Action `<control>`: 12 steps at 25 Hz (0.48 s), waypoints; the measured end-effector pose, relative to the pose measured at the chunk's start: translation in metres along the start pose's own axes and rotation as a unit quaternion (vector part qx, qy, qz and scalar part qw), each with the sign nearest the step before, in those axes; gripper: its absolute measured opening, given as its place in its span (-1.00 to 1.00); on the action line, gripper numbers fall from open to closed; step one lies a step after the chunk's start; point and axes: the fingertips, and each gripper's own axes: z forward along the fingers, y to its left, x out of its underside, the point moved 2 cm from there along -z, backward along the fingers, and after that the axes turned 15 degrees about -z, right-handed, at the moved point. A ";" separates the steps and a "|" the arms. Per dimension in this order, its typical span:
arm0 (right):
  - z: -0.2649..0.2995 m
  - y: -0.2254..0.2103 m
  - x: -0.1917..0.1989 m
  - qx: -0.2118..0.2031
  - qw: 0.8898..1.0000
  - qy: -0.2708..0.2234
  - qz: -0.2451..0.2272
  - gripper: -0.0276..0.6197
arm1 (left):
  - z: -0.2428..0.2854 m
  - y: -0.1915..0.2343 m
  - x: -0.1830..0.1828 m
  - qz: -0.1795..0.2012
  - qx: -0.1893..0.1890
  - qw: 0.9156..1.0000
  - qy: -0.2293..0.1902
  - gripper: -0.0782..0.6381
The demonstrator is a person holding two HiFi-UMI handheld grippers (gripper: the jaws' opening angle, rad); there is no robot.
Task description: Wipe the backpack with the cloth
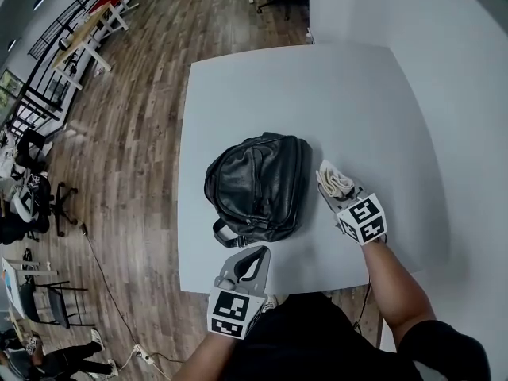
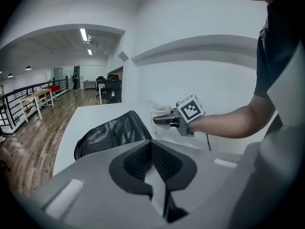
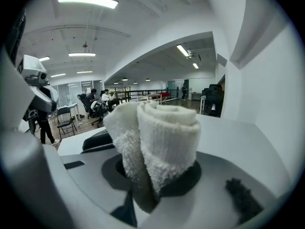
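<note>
Left gripper [image 1: 258,254] hung at the table's [image 1: 357,94] near edge. Its own view showed the jaws together, nothing between. Backpack [image 1: 258,185] lay mid-table. Right gripper [image 1: 335,192], just beside the backpack's right side, clamped the cloth [image 1: 333,179]: a rolled wad in its own view, a mere tuft from the head.

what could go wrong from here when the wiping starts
1. The left gripper sits off the backpack, near the edge of the table. With nothing holding it, the backpack may slide when wiped.
2. The cloth is a bulky roll pinched in the right gripper. It could unroll or slip out under pressure.
</note>
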 end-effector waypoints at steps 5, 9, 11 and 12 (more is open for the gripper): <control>0.025 -0.030 0.004 0.009 1.000 0.016 -0.022 -0.65 | 0.003 -0.003 0.008 0.008 -0.009 1.000 0.010 -0.76; 0.045 -0.044 0.008 0.011 0.999 0.028 -0.037 -0.65 | 0.003 0.000 0.010 0.003 -0.018 1.000 0.011 -0.76; 0.052 -0.049 0.009 0.009 0.998 0.033 -0.044 -0.65 | 0.003 0.001 0.008 -0.002 -0.022 1.000 0.009 -0.76; 0.054 -0.051 0.009 0.008 0.998 0.034 -0.047 -0.65 | 0.003 0.001 0.008 -0.005 -0.024 1.000 0.009 -0.76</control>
